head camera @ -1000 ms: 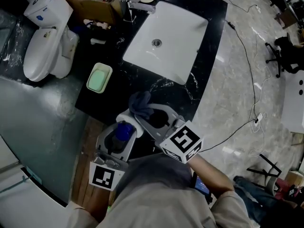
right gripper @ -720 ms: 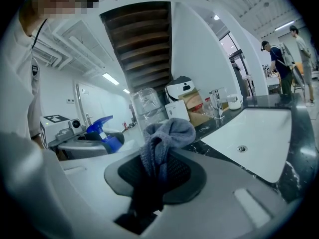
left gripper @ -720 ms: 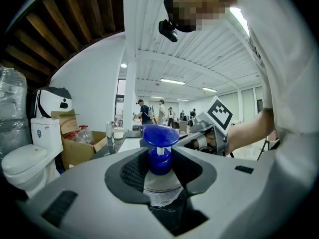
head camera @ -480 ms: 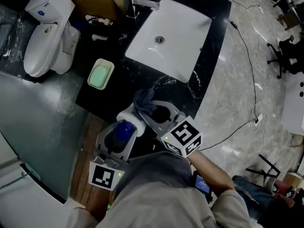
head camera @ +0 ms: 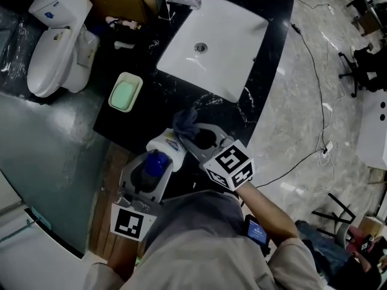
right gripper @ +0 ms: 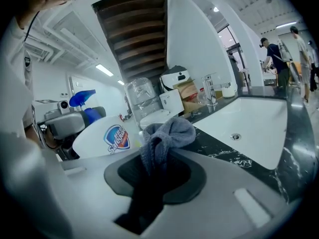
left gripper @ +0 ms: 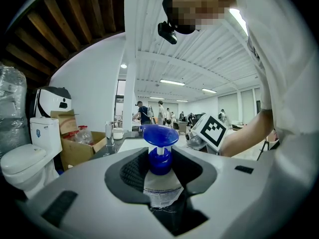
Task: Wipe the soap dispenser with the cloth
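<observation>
A white soap dispenser point(head camera: 164, 145) with a blue pump top point(left gripper: 160, 136) is held off the counter near its front edge; my left gripper point(head camera: 149, 173) is shut on it just below the pump. My right gripper point(head camera: 195, 139) is shut on a bunched grey-blue cloth point(head camera: 185, 121). In the right gripper view the cloth point(right gripper: 166, 133) sticks up between the jaws right beside the dispenser's labelled white body point(right gripper: 107, 137), touching or nearly touching it. In the left gripper view the dispenser's neck and label point(left gripper: 160, 187) sit between the dark pads.
A black marble counter point(head camera: 254, 89) holds a white sink point(head camera: 224, 59) with a tap point(head camera: 175, 0) at the back and a soap dish with a green bar point(head camera: 125, 93). A white toilet point(head camera: 51, 59) stands left, beside a cardboard box point(head camera: 118, 5). A cable runs over the floor at right.
My right gripper with the cloth has come down and drawn closer against the dispenser's side. The left gripper and dispenser stayed put.
</observation>
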Demonstrator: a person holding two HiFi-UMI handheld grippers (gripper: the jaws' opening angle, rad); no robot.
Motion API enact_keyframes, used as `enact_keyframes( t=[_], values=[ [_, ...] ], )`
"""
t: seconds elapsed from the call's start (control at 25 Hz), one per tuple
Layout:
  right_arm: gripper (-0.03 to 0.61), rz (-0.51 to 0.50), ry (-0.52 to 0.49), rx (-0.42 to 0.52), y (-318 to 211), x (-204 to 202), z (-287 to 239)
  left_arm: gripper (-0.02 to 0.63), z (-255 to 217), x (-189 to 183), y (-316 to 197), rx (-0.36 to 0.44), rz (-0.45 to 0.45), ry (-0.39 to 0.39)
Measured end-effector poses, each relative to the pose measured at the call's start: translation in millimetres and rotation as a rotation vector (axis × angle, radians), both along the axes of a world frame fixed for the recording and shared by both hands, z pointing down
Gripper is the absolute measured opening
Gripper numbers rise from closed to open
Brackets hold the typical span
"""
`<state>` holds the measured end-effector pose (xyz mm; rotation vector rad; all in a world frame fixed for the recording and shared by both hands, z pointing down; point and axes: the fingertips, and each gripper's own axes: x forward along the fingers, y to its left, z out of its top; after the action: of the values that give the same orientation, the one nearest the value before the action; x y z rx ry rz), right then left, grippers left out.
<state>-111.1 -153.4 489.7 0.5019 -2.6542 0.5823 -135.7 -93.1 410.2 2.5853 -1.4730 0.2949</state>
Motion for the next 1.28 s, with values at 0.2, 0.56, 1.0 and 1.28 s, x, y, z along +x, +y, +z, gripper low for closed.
enact_keyframes(
  t=[0.2, 0.56, 1.0, 1.28],
  values=[
    [0.072, -0.008, 0.034, -0.006, -3, 2, 11, 0.143, 0, 1, -2, 0.000, 0.008, 0.003],
    [0.072, -0.049, 0.082, 0.006, -6, 0, 23, 0.143, 0, 2, -3, 0.006, 0.017, -0.004],
    [0.072, -0.121, 0.134, 0.036, -3, -4, 21, 0.143, -1, 4, -5, 0.015, 0.029, -0.011],
    [0.072, -0.140, 0.107, -0.022, -3, -8, 18, 0.143, -2, 5, -6, 0.023, 0.030, -0.009]
  ],
)
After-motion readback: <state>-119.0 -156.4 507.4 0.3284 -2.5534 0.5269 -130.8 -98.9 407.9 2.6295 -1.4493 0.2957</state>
